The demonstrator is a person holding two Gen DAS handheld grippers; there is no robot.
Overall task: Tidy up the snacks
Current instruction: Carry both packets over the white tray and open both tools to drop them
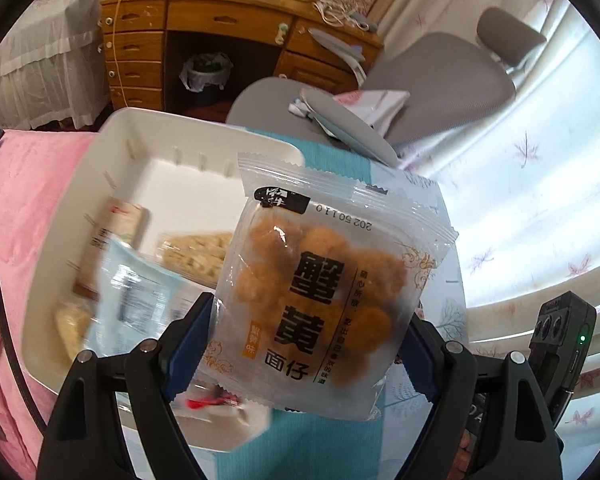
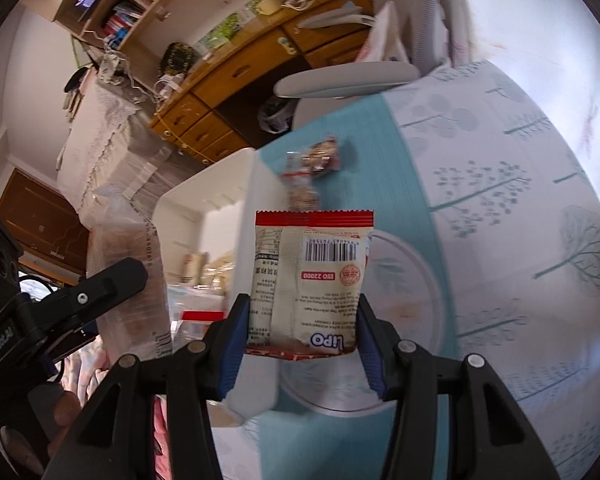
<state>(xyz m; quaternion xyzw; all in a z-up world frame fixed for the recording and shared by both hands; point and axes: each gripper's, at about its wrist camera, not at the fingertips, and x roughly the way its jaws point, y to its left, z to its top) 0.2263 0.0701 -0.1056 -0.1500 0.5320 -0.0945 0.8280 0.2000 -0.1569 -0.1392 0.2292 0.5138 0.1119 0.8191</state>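
Observation:
In the left wrist view my left gripper [image 1: 306, 354] is shut on a clear snack pack of orange puffs [image 1: 320, 292] and holds it above the right edge of a white bin [image 1: 140, 136]. The bin holds several snack packs, among them a pale blue one [image 1: 136, 296]. In the right wrist view my right gripper [image 2: 302, 344] is shut on a red-and-cream Lipo snack pack [image 2: 310, 280], held upright just right of the white bin [image 2: 256, 240]. The left gripper's arm [image 2: 80, 300] with its clear pack shows at the left. Two more snack packs [image 2: 320, 160] lie on the teal cloth beyond.
The teal and tree-print tablecloth [image 2: 480, 200] covers the table, with a round plate [image 2: 412, 320] under the right gripper. A grey chair [image 1: 420, 80] and a wooden desk [image 1: 220, 20] stand behind. A pink blanket [image 1: 20, 220] lies left of the bin.

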